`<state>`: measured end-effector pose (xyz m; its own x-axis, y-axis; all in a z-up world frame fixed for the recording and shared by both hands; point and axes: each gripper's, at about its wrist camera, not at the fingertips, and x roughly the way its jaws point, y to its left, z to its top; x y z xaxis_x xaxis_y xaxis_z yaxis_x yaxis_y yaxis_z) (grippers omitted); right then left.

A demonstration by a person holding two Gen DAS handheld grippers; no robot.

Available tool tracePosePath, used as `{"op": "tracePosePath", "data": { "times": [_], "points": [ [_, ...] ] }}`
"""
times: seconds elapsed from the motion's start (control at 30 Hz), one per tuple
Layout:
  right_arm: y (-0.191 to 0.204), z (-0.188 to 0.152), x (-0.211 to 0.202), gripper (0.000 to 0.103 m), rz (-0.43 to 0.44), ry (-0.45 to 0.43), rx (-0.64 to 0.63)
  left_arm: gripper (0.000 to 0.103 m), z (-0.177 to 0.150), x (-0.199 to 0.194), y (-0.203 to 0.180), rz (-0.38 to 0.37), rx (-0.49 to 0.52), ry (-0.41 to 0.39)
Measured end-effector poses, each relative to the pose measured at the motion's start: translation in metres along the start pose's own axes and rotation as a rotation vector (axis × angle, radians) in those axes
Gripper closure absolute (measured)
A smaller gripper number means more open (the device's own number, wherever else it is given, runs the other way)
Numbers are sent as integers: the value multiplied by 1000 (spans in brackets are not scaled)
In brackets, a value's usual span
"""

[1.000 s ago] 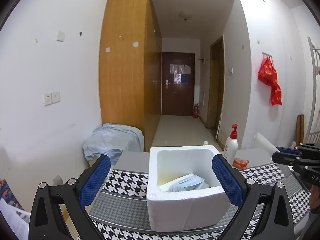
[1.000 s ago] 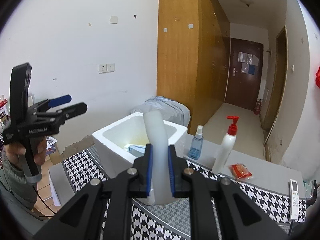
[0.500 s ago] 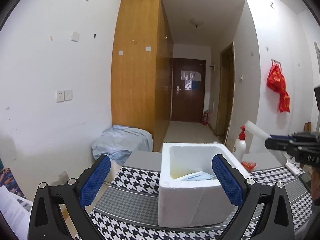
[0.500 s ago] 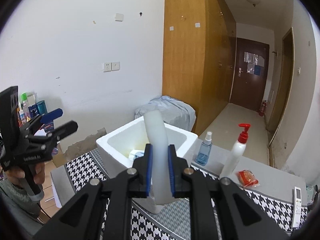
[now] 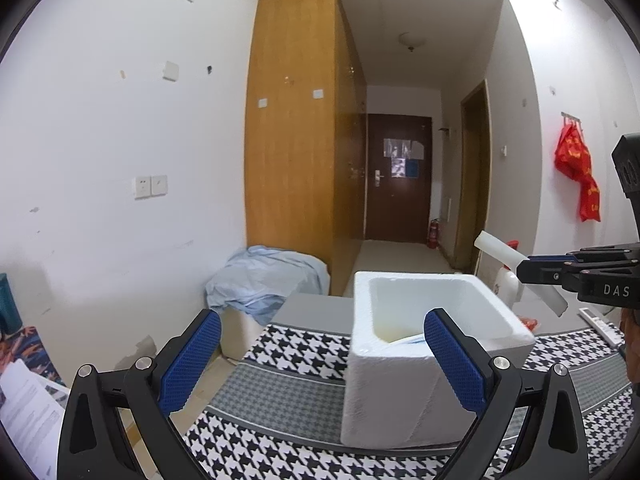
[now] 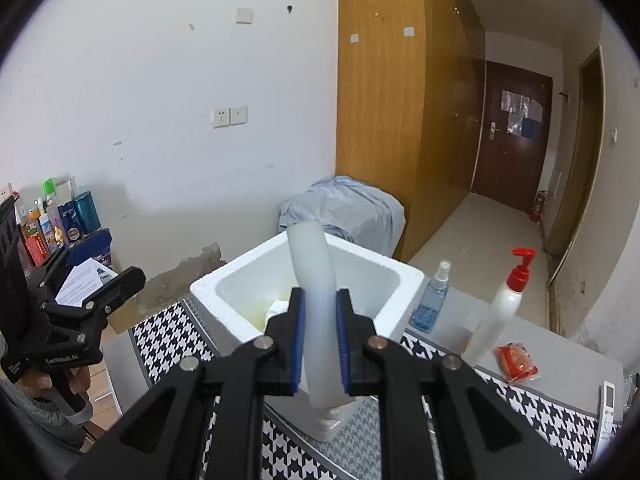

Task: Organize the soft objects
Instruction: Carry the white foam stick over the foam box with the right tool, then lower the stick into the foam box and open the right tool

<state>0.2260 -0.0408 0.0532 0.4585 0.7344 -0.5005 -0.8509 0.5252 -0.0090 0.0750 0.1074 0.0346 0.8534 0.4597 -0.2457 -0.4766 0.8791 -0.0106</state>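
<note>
The white foam tube is clamped by the right gripper over the foam box; the left gripper is seen spread, empty; the box's contents are half hidden.

Both grippers, left gripper and right gripper, are showing black frames, blue ribbed pads, silver screws; a grey sleeve is covering the left wrist.

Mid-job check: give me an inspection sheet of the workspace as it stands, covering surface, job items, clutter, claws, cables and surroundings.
Surface: black-and-white houndstooth mat over a grey table.
Job's things: open white foam box holding pale folded items; translucent white soft tube.
Clutter: blue spray bottle, red-capped white pump bottle, red snack packet, white remote.
Claws: right claw shut on the tube; left claw open, empty.
Cables: nothing seen.
Surroundings: wooden wardrobe, hallway door, cloth-covered bundle.
</note>
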Motion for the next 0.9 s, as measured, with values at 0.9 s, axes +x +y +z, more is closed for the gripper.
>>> {"op": "tracePosePath", "data": {
  "times": [0.9],
  "points": [
    [7, 12, 82, 75, 34, 142, -16, 1, -15, 3, 31, 76, -36, 36]
  ]
}}
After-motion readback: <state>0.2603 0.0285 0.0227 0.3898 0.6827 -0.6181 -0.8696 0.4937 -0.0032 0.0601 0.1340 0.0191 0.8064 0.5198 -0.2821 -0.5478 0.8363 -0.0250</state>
